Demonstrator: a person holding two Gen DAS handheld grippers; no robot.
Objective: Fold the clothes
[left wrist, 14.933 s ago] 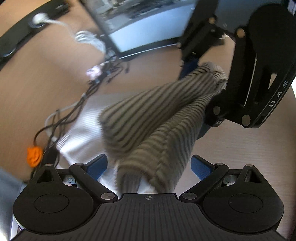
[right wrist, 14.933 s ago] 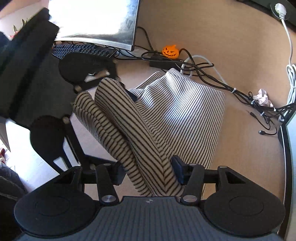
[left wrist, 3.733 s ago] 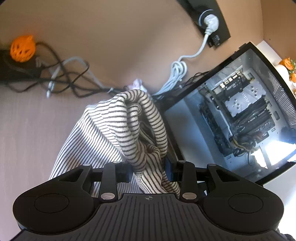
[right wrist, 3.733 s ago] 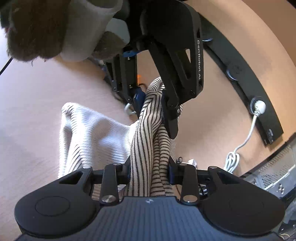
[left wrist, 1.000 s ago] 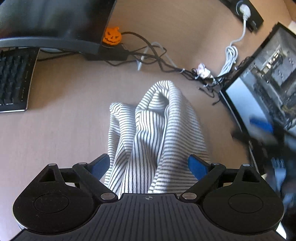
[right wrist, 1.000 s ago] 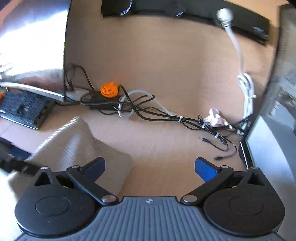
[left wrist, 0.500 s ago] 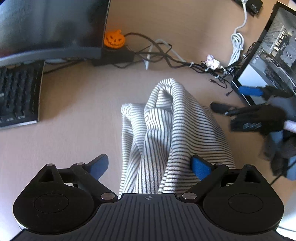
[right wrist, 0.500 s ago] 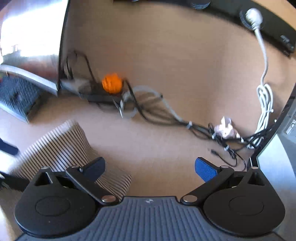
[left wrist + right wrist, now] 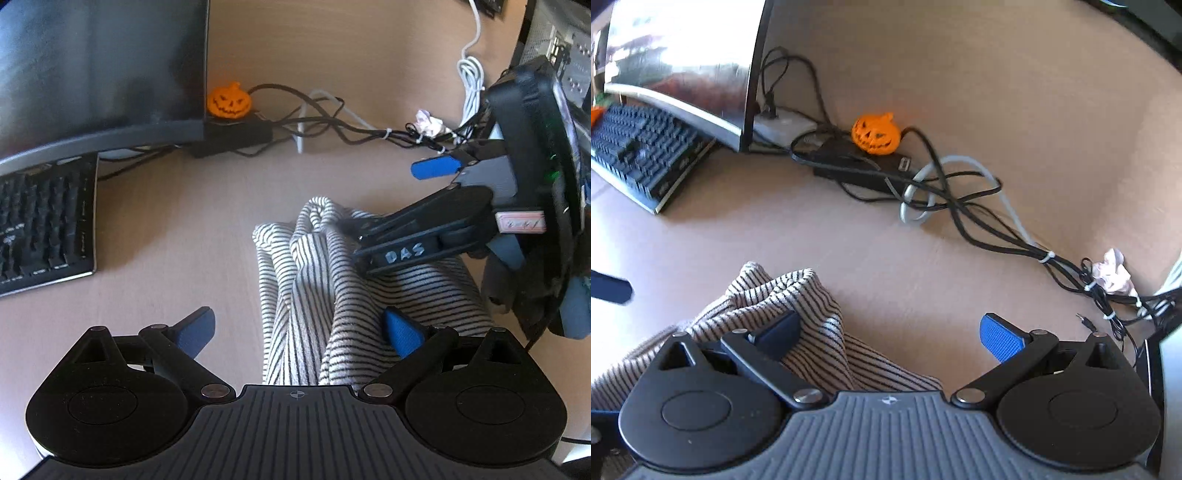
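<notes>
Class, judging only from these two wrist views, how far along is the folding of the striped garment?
Done: little; the striped garment lies bunched on the desk. In hand: nothing; left gripper and right gripper are both open around its folds. Left: flattening and folding it.

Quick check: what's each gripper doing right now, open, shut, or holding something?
Left gripper: open, striped garment lying between its fingers, not clamped.
Right gripper: open, holding nothing; one finger rests against the garment.

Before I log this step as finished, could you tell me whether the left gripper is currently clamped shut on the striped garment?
No, the left gripper stands wide open, its blue pads spread apart with the striped garment lying loose between them.
</notes>
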